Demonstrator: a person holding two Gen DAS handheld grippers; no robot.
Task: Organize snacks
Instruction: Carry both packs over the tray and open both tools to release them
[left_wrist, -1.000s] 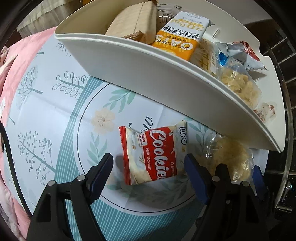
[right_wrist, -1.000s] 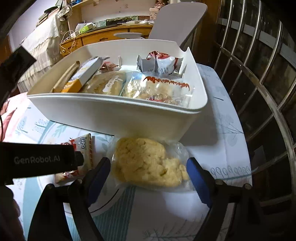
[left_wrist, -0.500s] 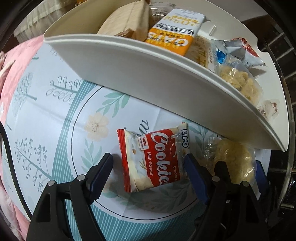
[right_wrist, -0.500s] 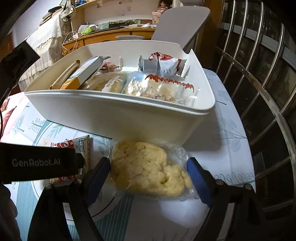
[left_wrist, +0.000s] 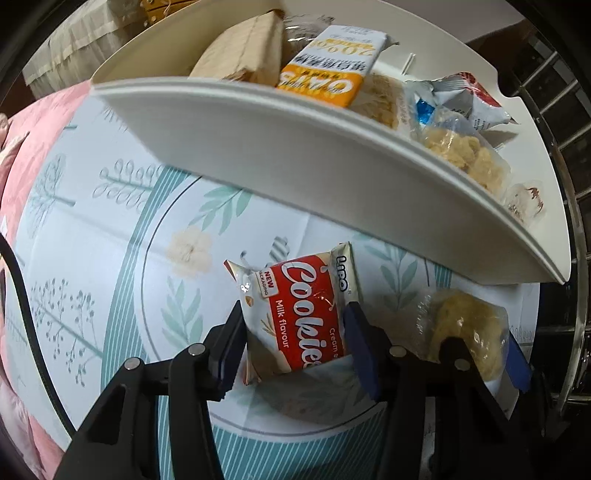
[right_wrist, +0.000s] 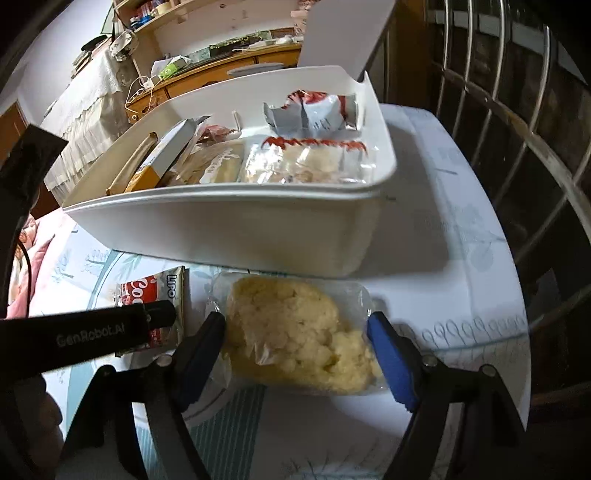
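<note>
Pick-up step: left tool (left_wrist: 293, 341) closing, pads pressing cookie packet (left_wrist: 299, 310); right tool (right_wrist: 295, 350) closing around puffed-snack bag (right_wrist: 295, 332), not yet gripping. Next: lift both into white bin (right_wrist: 221, 225).

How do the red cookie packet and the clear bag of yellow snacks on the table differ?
The cookie packet is printed red and white; the clear bag shows its lumpy yellow contents. The packet looks flat, the bag bulges. Both lie on the tablecloth before the white bin, each between closing gripper jaws.
</note>
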